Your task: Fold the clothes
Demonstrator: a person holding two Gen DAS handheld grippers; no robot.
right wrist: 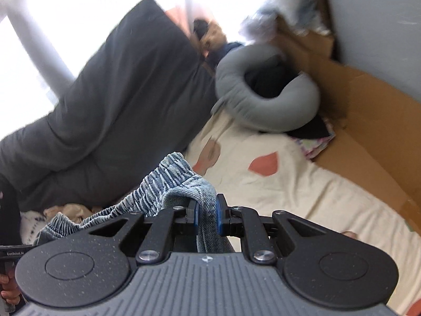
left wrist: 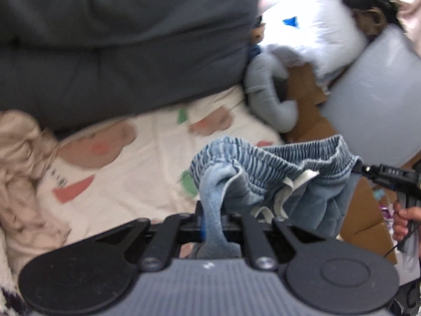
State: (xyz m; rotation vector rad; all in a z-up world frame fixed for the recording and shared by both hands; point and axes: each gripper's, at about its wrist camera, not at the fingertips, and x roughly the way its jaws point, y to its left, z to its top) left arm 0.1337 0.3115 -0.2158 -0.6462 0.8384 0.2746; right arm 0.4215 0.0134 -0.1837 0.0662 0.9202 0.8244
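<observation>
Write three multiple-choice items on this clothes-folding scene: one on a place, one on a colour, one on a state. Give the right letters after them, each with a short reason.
1. Where does the grey ring cushion lie?
A. at the far edge of the patterned sheet, beside the dark grey duvet
B. on the beige garment
C. between the right gripper's pads

2. What colour are the shorts with the elastic waistband?
A. red
B. washed denim blue
C. black

3. How is the left gripper?
A. open wide over the sheet
B. shut on the beige garment
C. shut on the shorts

Answers:
1 A: the right wrist view shows it at the sheet's far end, next to the duvet.
2 B: the ribbed waistband and legs are faded blue in both views.
3 C: blue fabric is pinched between its pads; the right gripper clamps the same shorts.
</observation>
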